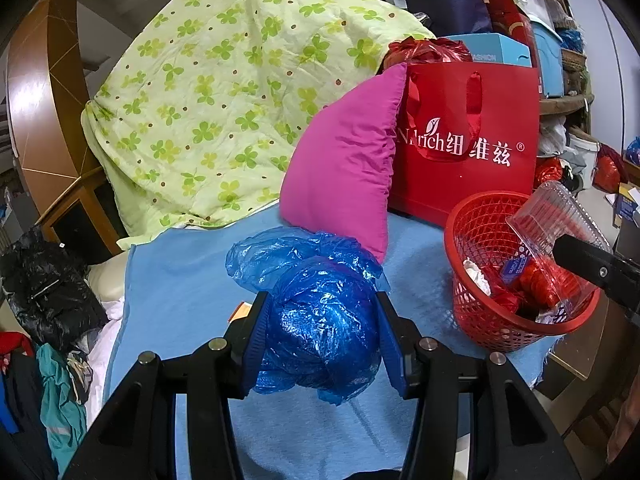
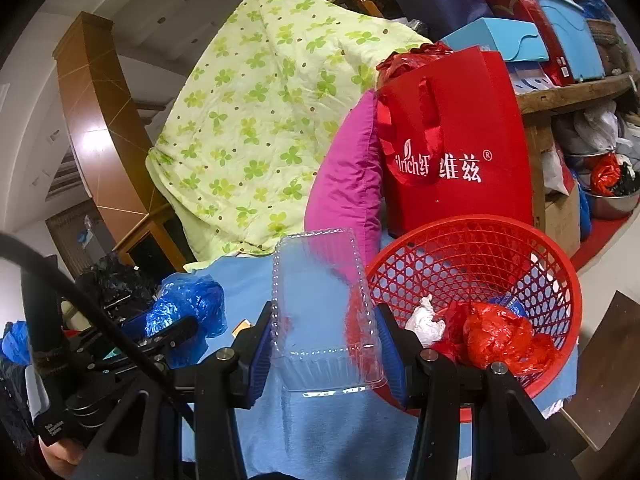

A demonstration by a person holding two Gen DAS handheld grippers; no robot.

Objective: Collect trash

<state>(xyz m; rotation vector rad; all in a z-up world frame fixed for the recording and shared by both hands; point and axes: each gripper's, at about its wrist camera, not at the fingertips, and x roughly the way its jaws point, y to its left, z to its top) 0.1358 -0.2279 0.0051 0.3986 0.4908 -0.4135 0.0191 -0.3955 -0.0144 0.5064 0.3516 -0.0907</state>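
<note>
The basket [image 2: 476, 264] contents are half hidden. Left tongs [image 1: 320, 332] clamp a crumpled blue bag [image 1: 320, 320]; right tongs [image 2: 324, 344] pinch a clear, ribbed clamshell [image 2: 320, 304].

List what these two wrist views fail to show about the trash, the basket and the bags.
- Red gift bag logo, both views: the ribbon handle covers its first letters.
- Red mesh basket bottom, both views: buried under the red plastic and white paper wad.
- Small orange item, left wrist view: mostly behind the left hand-held gripper, shut on the blue plastic bag.
- Black bag contents, left wrist view: opaque.
</note>
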